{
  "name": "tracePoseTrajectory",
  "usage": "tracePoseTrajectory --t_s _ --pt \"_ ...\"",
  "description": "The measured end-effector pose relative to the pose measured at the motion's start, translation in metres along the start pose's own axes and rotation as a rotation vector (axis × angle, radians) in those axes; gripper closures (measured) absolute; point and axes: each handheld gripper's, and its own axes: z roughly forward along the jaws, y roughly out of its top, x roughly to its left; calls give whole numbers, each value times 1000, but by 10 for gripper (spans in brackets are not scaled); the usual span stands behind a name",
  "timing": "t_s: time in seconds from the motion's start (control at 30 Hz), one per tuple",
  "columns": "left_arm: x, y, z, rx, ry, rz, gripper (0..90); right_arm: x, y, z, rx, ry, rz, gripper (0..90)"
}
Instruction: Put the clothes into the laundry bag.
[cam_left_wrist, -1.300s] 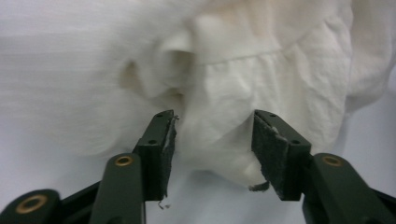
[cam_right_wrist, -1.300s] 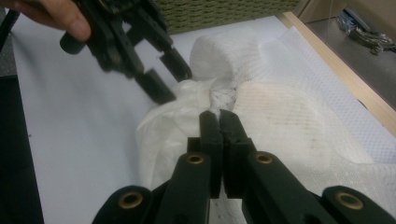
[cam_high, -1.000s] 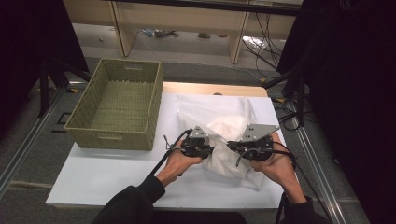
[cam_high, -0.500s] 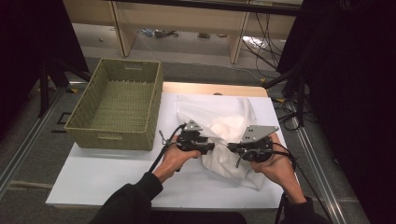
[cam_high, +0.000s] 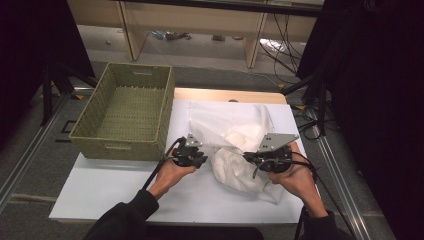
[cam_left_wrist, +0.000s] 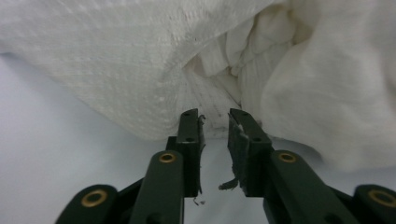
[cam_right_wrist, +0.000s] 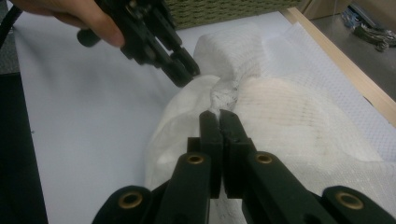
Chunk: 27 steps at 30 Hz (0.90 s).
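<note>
There is one white mesh bag (cam_high: 235, 145), one woven basket (cam_high: 125, 116) and one white board (cam_high: 115, 192) on the table, and two grippers, one in each hand. The bag lies crumpled on the board, to the right of the basket and well apart from it.

The left gripper (cam_left_wrist: 215, 123) sits at the bag's left edge. Its jaws stand narrowly apart and have just been closing; nothing is clamped between them, and the tips almost reach the cloth without pressing it.

The right gripper (cam_right_wrist: 219, 122) is at the bag's right side. Its jaws are closed tight on a bunched fold of the bag.

In the high view both grippers' tips are hidden under their bodies. What is inside the bag is hard to make out; only a pale mass shows through the mesh. The bag's right part is cut off in the left gripper view.
</note>
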Motion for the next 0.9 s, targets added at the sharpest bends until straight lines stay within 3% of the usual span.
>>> tracePoseTrajectory --t_s 0.07,0.17,0.27,0.3,0.33,0.43,0.5,0.7,0.8,0.9 --pt "4 2 10 8 46 -1 643 0 0 -1 1 3 3 900" --pt "7 6 24 24 78 -10 550 0 0 0 -1 3 2 900" --pt "4 9 39 25 74 -29 510 0 0 1 1 2 3 900" --pt "3 10 42 31 80 -15 531 0 -1 1 1 3 4 900" --pt "3 11 44 26 70 -27 574 -1 -1 1 -1 2 1 900" --pt "4 12 44 20 62 -32 842 0 -1 1 1 -1 2 900" --pt "6 11 40 14 47 -38 894 -1 -1 0 1 -4 -2 900" --pt "8 4 5 -13 12 -2 897 0 -3 3 29 5 9 900" --pt "7 1 -5 -32 -10 4 897 4 -5 12 58 22 -6 900" --pt "-1 -9 -20 -31 -38 50 897 7 -7 20 96 46 -14 900"
